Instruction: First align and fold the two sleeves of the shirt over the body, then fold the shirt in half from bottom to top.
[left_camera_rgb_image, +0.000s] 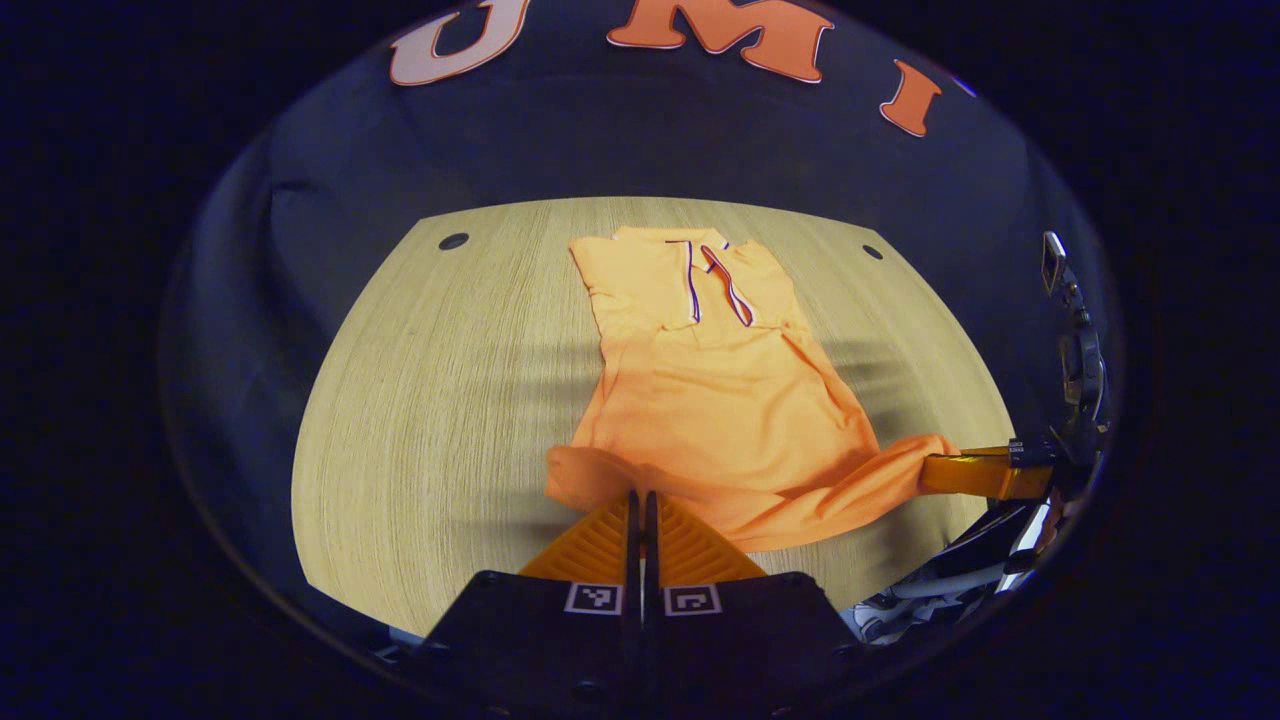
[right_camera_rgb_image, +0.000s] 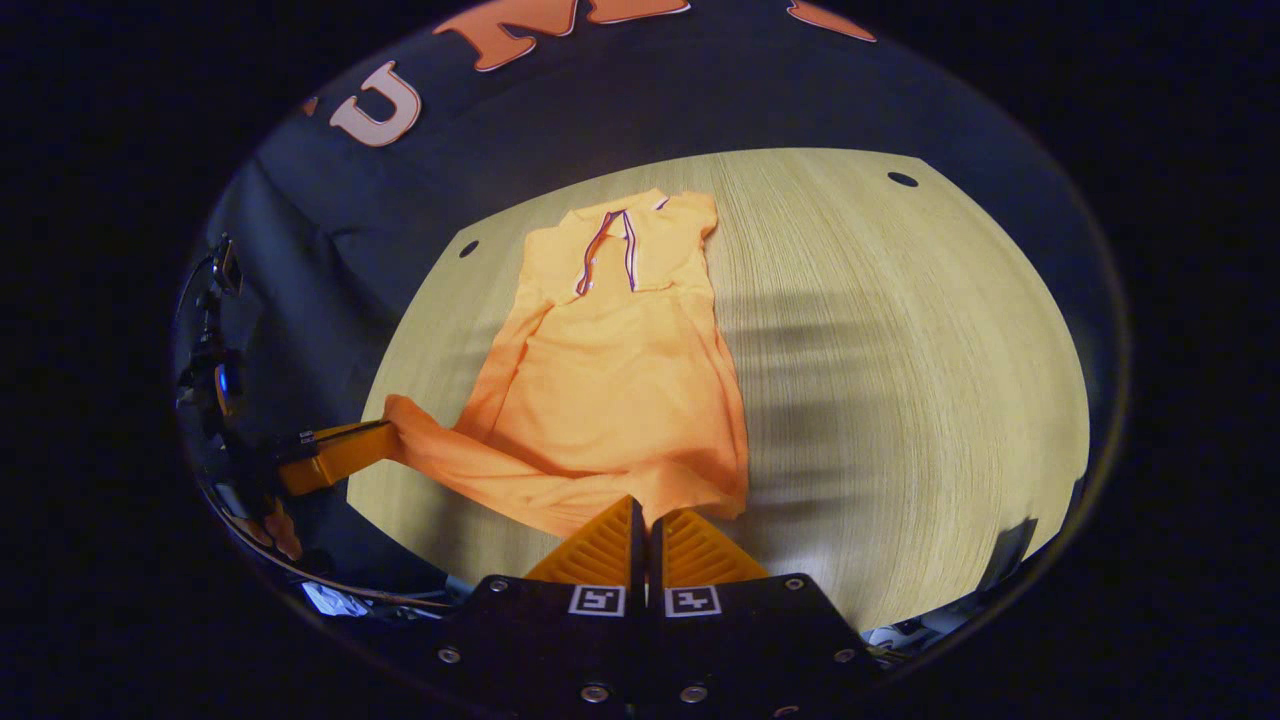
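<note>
Shirt (left_camera_rgb_image: 720, 400) lies flat on counter (left_camera_rgb_image: 450, 400), sleeves folded in. Left tool (left_camera_rgb_image: 641, 500) and right tool (right_camera_rgb_image: 648, 512) each pinch a hem corner. Risk: uneven lift skews fold, sleeves slip out.

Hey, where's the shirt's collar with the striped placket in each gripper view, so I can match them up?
Left gripper view: the collar sits upper centre, at the shirt's far end.
Right gripper view: the collar sits upper left of centre, again at the far end.
Shared landmark: the dark hole in the table, left of the collar.
</note>
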